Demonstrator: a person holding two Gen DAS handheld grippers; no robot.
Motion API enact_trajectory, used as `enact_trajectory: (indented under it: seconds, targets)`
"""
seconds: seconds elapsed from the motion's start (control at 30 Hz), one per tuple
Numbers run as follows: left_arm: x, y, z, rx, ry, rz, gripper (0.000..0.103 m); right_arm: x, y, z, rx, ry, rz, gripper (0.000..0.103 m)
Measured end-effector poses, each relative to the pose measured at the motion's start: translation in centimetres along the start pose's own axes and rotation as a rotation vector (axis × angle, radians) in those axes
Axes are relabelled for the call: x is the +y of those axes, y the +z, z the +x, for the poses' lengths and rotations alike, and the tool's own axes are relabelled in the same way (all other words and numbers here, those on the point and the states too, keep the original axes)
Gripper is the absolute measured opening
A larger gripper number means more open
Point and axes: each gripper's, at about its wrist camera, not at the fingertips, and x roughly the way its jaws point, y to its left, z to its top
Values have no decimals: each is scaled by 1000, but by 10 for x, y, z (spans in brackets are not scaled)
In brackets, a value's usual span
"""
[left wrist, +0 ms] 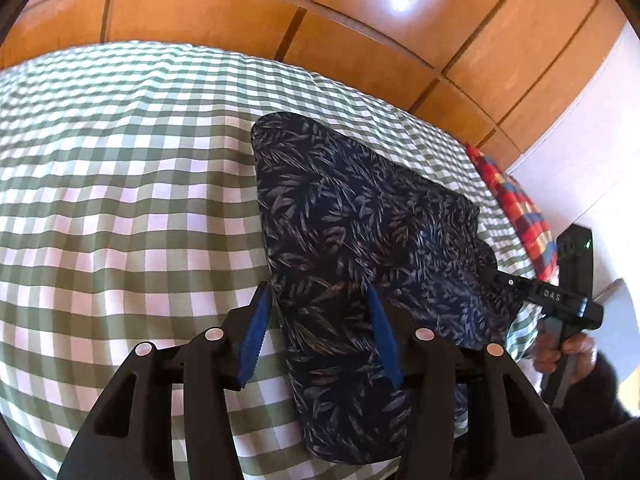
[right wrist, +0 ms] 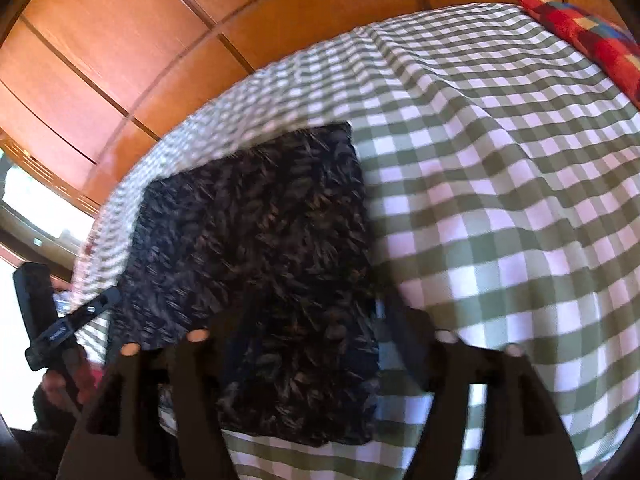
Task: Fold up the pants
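Motion blur is smearing the whole right wrist view, so the leaf print on the pants (right wrist: 256, 216) is dissolving into streaks and the right claw (right wrist: 316, 312) fingers are reading only as dark shapes; whether they are gripping cloth cannot be told. In the left wrist view the pants (left wrist: 352, 216) are covering the right claw's tips, and the frame edge is cropping the red patchwork cushion (left wrist: 520, 208).

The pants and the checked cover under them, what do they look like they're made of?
The pants look like thin, soft woven cloth, matte, dark navy with a pale leaf print; they lie flat with soft creases. The checked cover looks like woven cotton, matte green and white gingham, though the fibre can't be confirmed.
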Motion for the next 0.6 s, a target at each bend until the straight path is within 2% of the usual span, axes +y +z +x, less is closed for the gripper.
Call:
enact_trajectory:
  seconds: [0.07, 0.27, 0.37, 0.4, 0.47, 0.53, 0.6]
  targets:
    - [9, 7, 2, 10, -33, -44, 50, -2, 3, 1, 2, 49, 8, 74]
    - [28, 16, 19, 71, -151, -178, 51, 0, 12, 18, 28, 98, -5, 77]
    - [29, 16, 29, 94, -200, -189, 57, -6, 15, 25, 36, 134, 13, 77]
    - [29, 16, 30, 96, -201, -186, 57, -8, 15, 27, 41, 144, 22, 76]
    - [30, 15, 39, 120, -216, -193, 57, -9, 14, 29, 50, 148, 13, 67]
    - [30, 12, 43, 127, -223, -198, 53, -8, 11, 27, 65, 140, -25, 64]
    - [26, 10, 41, 114, -214, -162, 48, -11, 8, 23, 92, 147, -60, 64]
